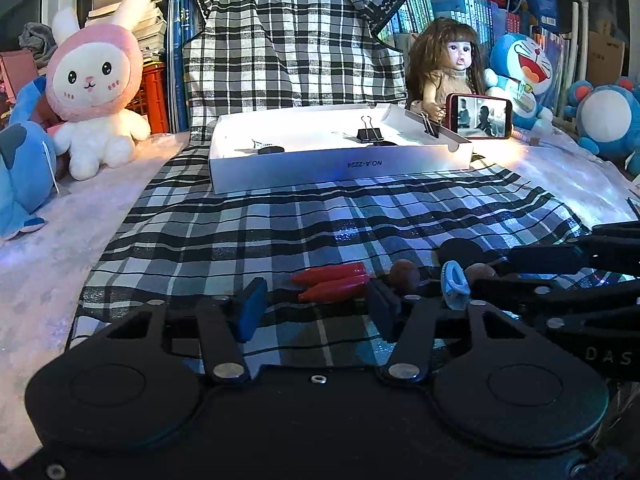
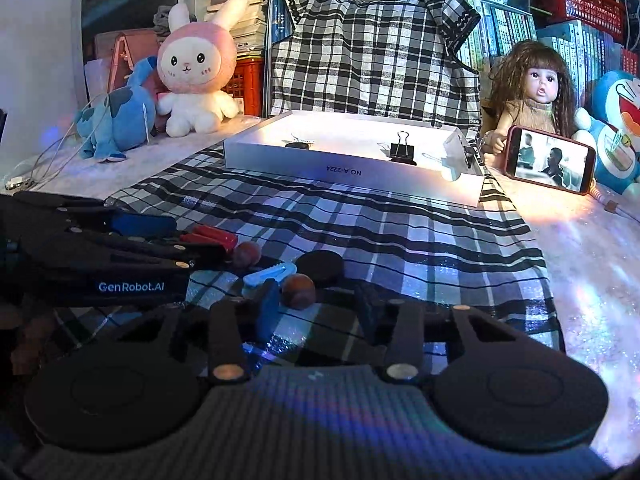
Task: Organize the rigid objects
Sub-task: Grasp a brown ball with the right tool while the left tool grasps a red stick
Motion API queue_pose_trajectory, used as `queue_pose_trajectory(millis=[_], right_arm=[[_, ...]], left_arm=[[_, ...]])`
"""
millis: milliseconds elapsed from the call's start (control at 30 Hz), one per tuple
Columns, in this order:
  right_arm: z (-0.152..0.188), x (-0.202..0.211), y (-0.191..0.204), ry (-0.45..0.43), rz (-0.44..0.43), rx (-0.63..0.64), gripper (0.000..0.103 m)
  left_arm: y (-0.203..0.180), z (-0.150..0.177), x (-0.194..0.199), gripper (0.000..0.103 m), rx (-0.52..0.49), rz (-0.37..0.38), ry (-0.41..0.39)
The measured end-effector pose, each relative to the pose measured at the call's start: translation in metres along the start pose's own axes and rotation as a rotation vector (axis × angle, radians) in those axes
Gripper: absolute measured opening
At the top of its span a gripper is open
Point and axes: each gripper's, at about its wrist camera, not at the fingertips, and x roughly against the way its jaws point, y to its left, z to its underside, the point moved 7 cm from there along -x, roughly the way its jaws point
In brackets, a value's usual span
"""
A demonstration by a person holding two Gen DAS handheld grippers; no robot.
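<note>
Left gripper (image 1: pixel 316 304), jaws apart around two red pegs (image 1: pixel 332 282); right gripper (image 2: pixel 316 304), jaws apart beside a brown nut (image 2: pixel 299 290) (both on checked cloth (image 1: pixel 280 232)).

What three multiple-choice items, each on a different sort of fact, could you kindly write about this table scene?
1. Where is the upright black binder clip? A on the phone; B in the white box; C on the rabbit.
2. What colour are the two tapered pieces on the cloth? A red; B green; C yellow.
3. The phone screen is: A dark; B face down; C lit.
Answers: B, it stands on the box floor; A, both are plainly red; C, a picture shows on it.
</note>
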Motion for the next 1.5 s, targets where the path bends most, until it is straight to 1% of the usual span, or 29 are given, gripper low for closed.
queue_pose_trajectory(millis=[133, 300, 367, 433, 533, 600, 700, 800, 933, 1067, 1267, 1333, 1400, 1500], right_arm=[[-0.002, -0.003, 0.002, -0.003, -0.004, -0.023, 0.043], [-0.001, -0.005, 0.007, -0.003, -0.008, -0.009, 0.04], [-0.001, -0.004, 0.007, -0.007, -0.004, -0.006, 0.033], [0.0, -0.004, 0.007, -0.007, -0.002, -0.012, 0.03], [0.0, -0.003, 0.004, -0.006, -0.004, -0.024, 0.025], [0.0, -0.002, 0.003, -0.008, -0.003, -0.027, 0.024], [0.001, 0.0, 0.003, -0.014, 0.003, -0.027, 0.024], [0.001, 0.002, 0.001, -0.02, 0.012, -0.028, 0.024], [0.001, 0.005, -0.004, -0.024, 0.025, -0.043, 0.023], [0.002, 0.006, -0.009, -0.023, 0.049, -0.048, 0.024], [0.004, 0.008, -0.018, -0.02, 0.062, -0.07, 0.024], [0.005, 0.008, -0.019, -0.021, 0.063, -0.077, 0.024], [0.006, 0.008, -0.019, -0.022, 0.064, -0.079, 0.024], [0.006, 0.007, -0.019, -0.022, 0.068, -0.081, 0.024]], left_arm=[[0.0, 0.0, 0.001, 0.048, 0.034, 0.014, 0.003], [-0.002, -0.001, 0.001, 0.047, 0.063, 0.044, 0.004], [-0.003, -0.002, 0.0, 0.046, 0.064, 0.047, 0.004], [-0.004, -0.002, 0.0, 0.044, 0.066, 0.048, 0.003], [-0.007, -0.002, -0.001, 0.038, 0.07, 0.057, 0.001], [-0.008, -0.002, -0.002, 0.025, 0.07, 0.062, -0.001], [-0.008, -0.002, -0.001, 0.019, 0.071, 0.064, 0.002], [-0.008, -0.001, 0.001, 0.017, 0.073, 0.07, 0.002], [-0.007, 0.0, 0.005, 0.017, 0.076, 0.066, 0.0], [0.0, 0.002, 0.006, 0.021, 0.068, 0.022, -0.002], [0.014, 0.003, 0.006, 0.022, 0.069, -0.031, -0.003], [0.016, 0.003, 0.006, 0.023, 0.076, -0.031, 0.0], [0.013, 0.002, 0.007, 0.03, 0.077, -0.018, 0.001], [0.003, 0.002, 0.008, 0.034, 0.062, 0.007, -0.003]])
